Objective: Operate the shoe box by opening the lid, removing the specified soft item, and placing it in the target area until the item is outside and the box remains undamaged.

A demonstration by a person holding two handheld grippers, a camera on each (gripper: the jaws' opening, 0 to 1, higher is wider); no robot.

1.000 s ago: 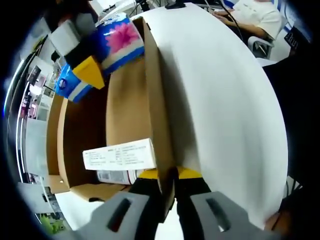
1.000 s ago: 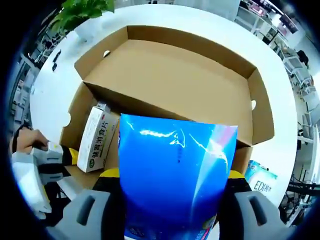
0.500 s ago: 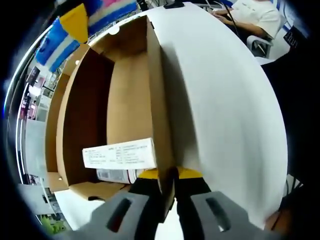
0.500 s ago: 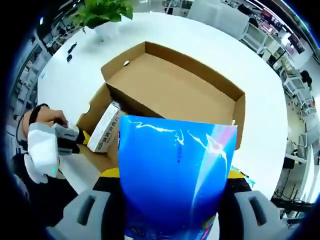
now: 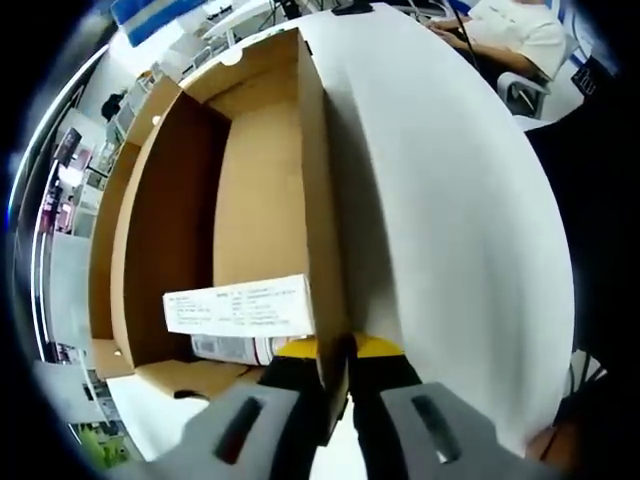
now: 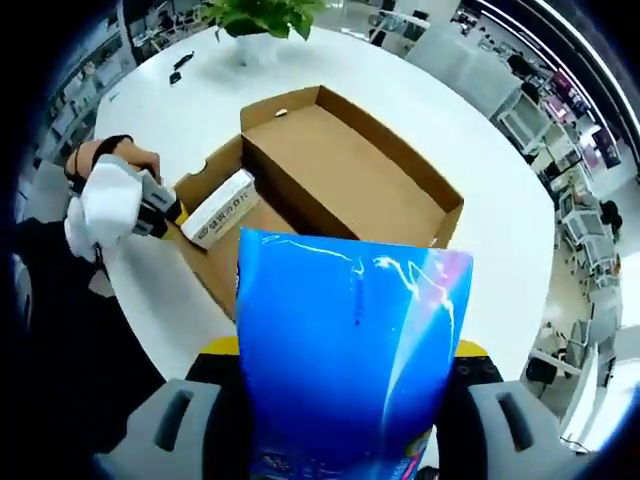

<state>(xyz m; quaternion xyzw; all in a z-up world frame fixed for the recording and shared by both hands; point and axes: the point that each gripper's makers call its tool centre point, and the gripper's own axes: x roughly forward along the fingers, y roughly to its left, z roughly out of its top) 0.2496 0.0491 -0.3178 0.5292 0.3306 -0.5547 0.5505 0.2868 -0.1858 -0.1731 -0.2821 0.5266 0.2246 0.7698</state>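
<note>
soft item: blue glossy pack (image 6: 350, 360), pinched between the right gripper's (image 6: 345, 375) jaws, held in the air above the bench, outside the shoe box.
shoe box: brown cardboard (image 6: 350, 190), sits on the white round bench (image 6: 200, 100), lid open and standing up along the far side.
box contents: white printed carton (image 5: 238, 306) lies inside, at the end by the left gripper.
left gripper: (image 5: 335, 350) jaws pressed onto the box's near wall, one jaw inside, one outside. In the right gripper view it sits at the box's left end (image 6: 150, 205), a hand around it.
bench surroundings: potted green plant (image 6: 262, 14) at the far edge; seated person in white top (image 5: 515, 25) beyond the bench in the left gripper view.
</note>
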